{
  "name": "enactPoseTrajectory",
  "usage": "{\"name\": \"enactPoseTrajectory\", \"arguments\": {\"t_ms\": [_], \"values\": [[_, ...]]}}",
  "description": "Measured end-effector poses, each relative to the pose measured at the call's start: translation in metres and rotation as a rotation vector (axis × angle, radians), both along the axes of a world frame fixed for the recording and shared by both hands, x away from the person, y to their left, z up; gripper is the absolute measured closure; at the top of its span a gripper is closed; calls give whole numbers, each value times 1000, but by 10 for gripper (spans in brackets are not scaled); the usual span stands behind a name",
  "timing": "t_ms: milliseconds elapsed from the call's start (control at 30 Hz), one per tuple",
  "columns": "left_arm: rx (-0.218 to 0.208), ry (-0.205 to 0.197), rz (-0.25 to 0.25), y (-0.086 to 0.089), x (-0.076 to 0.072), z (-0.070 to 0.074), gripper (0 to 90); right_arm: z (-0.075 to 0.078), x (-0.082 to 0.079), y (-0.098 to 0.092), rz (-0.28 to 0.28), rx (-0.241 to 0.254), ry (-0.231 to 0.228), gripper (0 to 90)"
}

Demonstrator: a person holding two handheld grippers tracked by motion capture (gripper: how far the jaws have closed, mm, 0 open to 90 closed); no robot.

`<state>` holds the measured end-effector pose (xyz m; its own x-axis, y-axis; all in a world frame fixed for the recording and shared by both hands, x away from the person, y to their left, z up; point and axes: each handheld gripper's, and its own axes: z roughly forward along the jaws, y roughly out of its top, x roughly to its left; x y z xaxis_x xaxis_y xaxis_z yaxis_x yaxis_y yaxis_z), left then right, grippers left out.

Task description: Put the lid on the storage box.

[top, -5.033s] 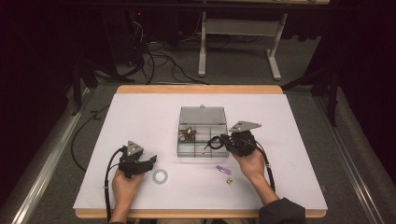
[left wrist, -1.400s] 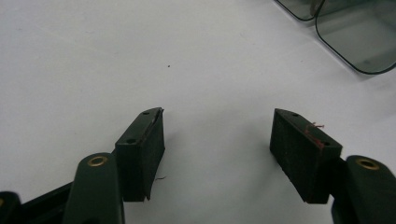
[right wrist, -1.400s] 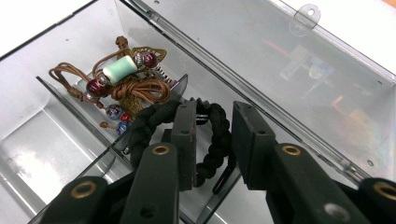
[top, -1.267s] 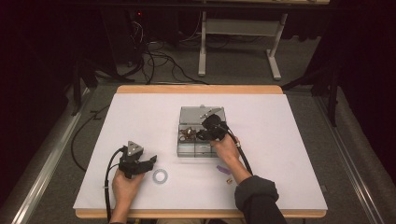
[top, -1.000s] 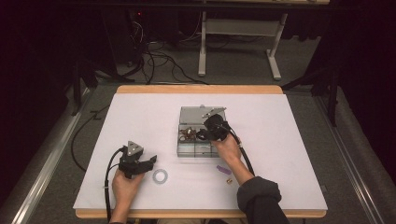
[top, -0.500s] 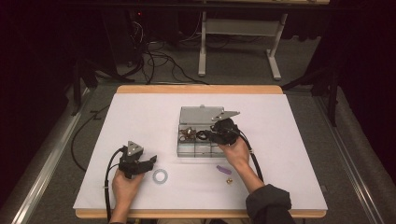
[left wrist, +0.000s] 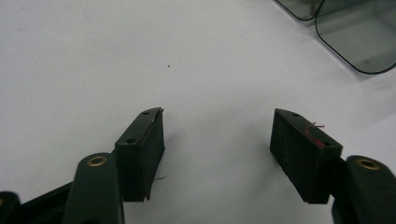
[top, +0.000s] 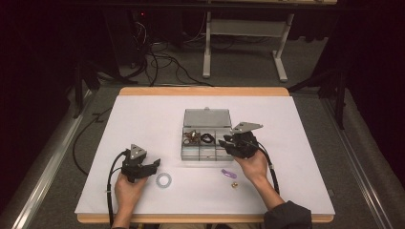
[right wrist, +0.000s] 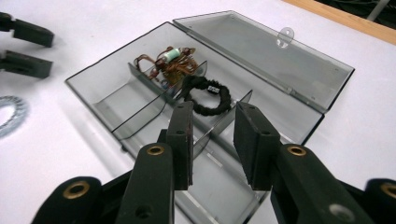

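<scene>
Open lid (top: 207, 118) walls off box's (top: 205, 151) far side

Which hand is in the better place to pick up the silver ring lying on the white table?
The left. The left gripper rests just beside the silver ring, fingers open and empty. The right gripper is over the compartment box, farther from the ring.

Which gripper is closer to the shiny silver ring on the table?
Left. The left gripper sits just beside the silver ring, jaws open. The right gripper is farther off, at the open compartment box.
</scene>
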<state>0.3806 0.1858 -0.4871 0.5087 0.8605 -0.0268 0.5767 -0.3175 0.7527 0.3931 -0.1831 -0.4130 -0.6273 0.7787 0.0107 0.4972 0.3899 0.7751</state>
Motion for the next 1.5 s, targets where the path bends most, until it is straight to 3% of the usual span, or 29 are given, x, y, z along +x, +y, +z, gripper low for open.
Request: {"name": "enactPoseTrajectory", "arguments": {"t_ms": [333, 767, 1133, 1500], "values": [[0, 0, 0, 0, 0, 0, 355, -2, -27, -12, 29, 35, -18, 690], [0, 0, 0, 0, 0, 0, 355, -13, -64, -35, 15, 71, -32, 700], [0, 0, 0, 0, 0, 0, 354, -31, -83, -48, -8, 100, -10, 699], [0, 0, 1, 0, 0, 0, 355, -43, -96, -50, -2, 91, 3, 699]]}}
